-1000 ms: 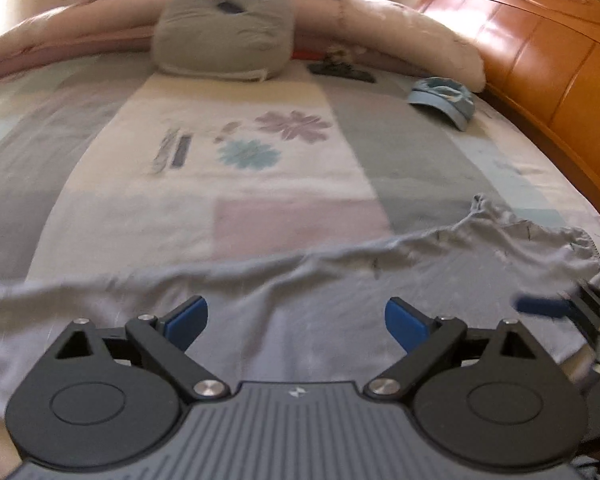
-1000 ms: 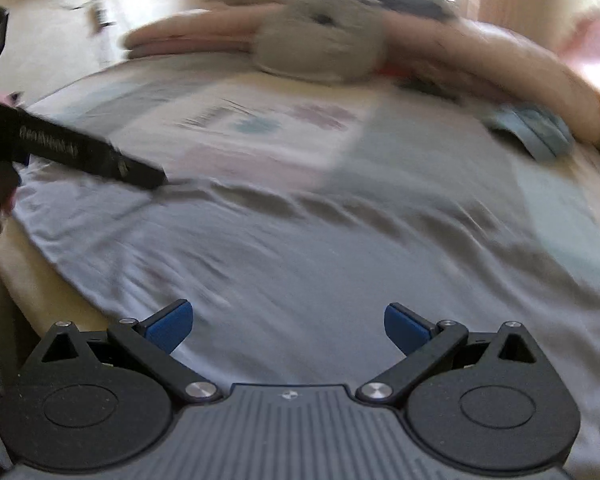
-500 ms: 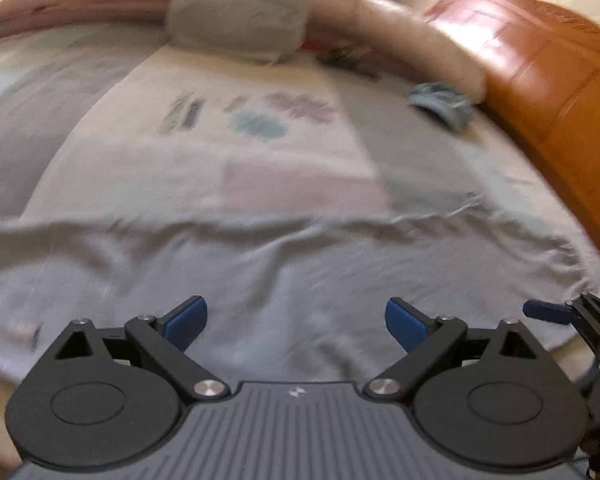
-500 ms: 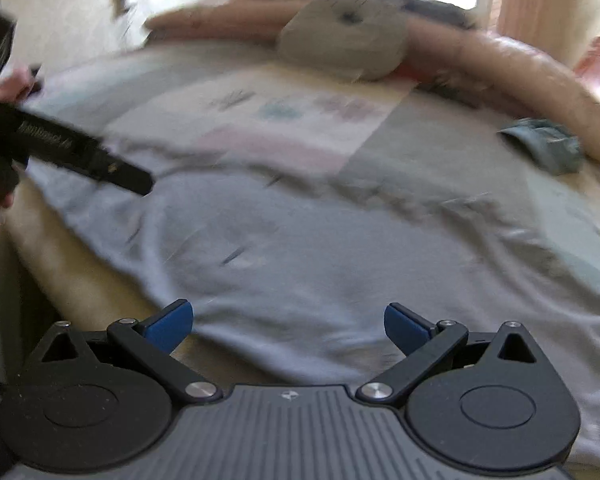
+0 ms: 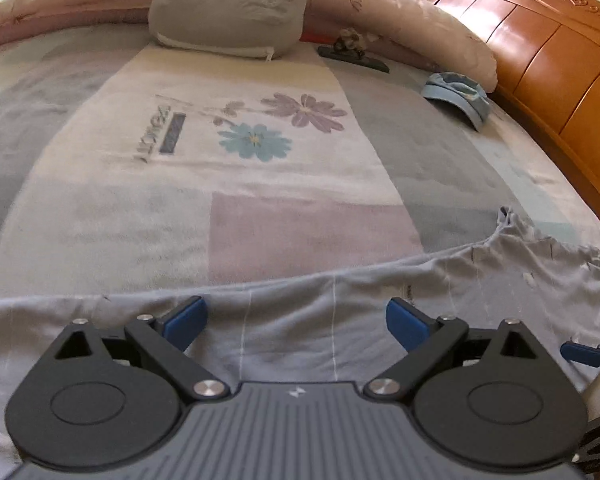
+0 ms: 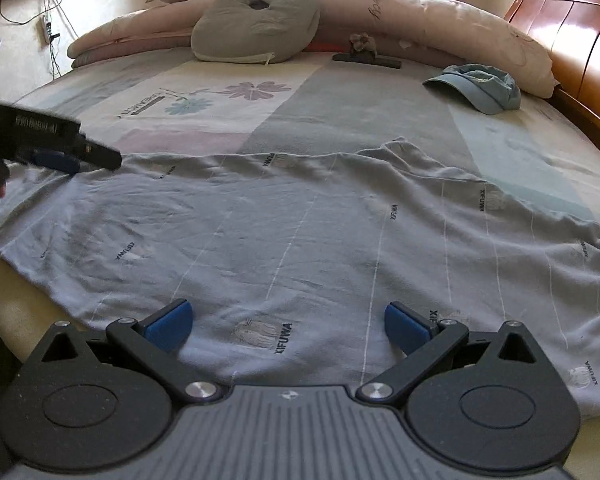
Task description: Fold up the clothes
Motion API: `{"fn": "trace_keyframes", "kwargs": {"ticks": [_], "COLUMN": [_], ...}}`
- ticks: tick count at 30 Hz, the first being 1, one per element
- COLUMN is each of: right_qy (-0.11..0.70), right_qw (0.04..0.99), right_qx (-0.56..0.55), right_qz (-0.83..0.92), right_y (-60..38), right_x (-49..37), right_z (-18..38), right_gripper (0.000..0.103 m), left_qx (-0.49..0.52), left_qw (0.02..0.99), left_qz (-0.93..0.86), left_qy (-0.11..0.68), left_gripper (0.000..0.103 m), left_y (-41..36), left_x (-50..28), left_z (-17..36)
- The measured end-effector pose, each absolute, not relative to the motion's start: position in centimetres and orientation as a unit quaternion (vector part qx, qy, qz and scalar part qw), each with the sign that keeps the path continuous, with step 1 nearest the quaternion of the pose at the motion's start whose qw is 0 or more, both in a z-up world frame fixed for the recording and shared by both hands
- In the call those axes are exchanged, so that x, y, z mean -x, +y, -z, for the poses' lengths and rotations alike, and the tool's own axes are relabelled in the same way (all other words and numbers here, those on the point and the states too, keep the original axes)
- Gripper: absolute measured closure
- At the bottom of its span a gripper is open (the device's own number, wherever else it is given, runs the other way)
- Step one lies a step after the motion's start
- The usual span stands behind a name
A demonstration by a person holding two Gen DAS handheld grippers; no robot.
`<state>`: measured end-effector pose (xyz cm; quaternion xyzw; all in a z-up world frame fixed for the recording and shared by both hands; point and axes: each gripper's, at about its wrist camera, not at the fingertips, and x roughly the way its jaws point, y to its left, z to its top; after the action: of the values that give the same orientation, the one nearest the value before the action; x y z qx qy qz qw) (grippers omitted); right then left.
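A light grey garment (image 6: pixel 300 220) with thin white stripes and small printed logos lies spread flat across the near edge of the bed. It also shows in the left wrist view (image 5: pixel 340 300). My left gripper (image 5: pixel 296 320) is open and empty, low over the garment's left part; it shows at the left in the right wrist view (image 6: pixel 60 156). My right gripper (image 6: pixel 286 322) is open and empty over the garment's near edge; its blue fingertip (image 5: pixel 580 354) shows at the right in the left wrist view.
The bed (image 6: pixel 340 120) has a patchwork cover with a flower print. A grey cushion (image 6: pixel 256 20), a rolled pink quilt (image 6: pixel 440 28), a blue cap (image 6: pixel 480 86) and a dark flat object (image 6: pixel 366 60) lie at the far side. A wooden headboard (image 5: pixel 560 60) stands at the right.
Both grippers have shifted over the garment and now hold steadier; the garment lies flatter and more spread out. Both stay open.
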<state>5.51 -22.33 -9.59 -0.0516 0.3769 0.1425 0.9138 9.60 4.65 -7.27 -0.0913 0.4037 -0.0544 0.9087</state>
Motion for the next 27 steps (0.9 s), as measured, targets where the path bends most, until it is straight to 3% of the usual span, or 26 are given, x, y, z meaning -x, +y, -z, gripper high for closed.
{"fn": "trace_keyframes", "kwargs": {"ticks": [12,16,22,27], "right_qy": [0.383,0.377,0.348,0.381], "right_qw": [0.910,0.916,0.931,0.923], "right_qx": [0.032,-0.014,-0.022,0.045], "right_qz": [-0.155,-0.137,-0.108,-0.041], "right_y": [-23.9,-27.3,-30.4,-29.1], "right_x": [-5.7,-6.5,-12.0,-17.4], "right_z": [9.0,7.4,5.6,7.3], "right_gripper": [0.000,0.000,0.000,0.000], "left_qx": [0.114,0.066,0.010,-0.014], "left_qw": [0.902,0.911,0.908,0.906], "left_qz": [0.002,0.029,0.033,0.001], "left_qy": [0.417,0.406,0.417,0.423], "left_gripper": [0.005,0.005,0.005,0.005], "left_y": [3.8,2.0,0.2,1.2], "left_x": [-9.1,-8.5,-7.8,-7.8], "left_z": [7.9,6.9,8.1,8.8]}}
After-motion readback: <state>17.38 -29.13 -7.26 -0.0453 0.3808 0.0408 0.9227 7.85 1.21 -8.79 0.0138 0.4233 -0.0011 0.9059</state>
